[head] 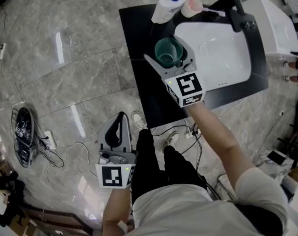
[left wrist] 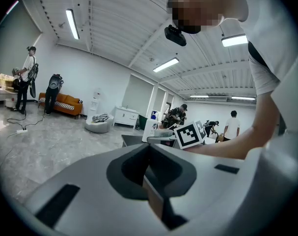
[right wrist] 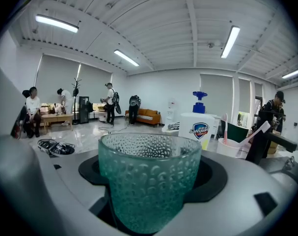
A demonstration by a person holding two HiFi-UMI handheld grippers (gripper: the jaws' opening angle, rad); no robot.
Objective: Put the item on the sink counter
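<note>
A teal dimpled glass cup [head: 168, 52] [right wrist: 149, 186] stands upright between the jaws of my right gripper [head: 165, 48] [right wrist: 149, 168], which is shut on it. In the head view the cup hangs over the black sink counter [head: 144, 95], just left of the white basin [head: 222, 53]; whether it touches the counter I cannot tell. My left gripper [head: 120, 116] [left wrist: 149, 149] is held low by the person's left leg, away from the counter. Its jaws are shut together with nothing between them.
At the counter's back stand a white soap pump bottle [head: 166, 5] [right wrist: 199, 126], a cup with toothbrushes [head: 191, 7] [right wrist: 233, 147] and a black faucet [head: 239, 11]. Cables and a power strip [head: 26, 136] lie on the marble floor at left. People stand far off.
</note>
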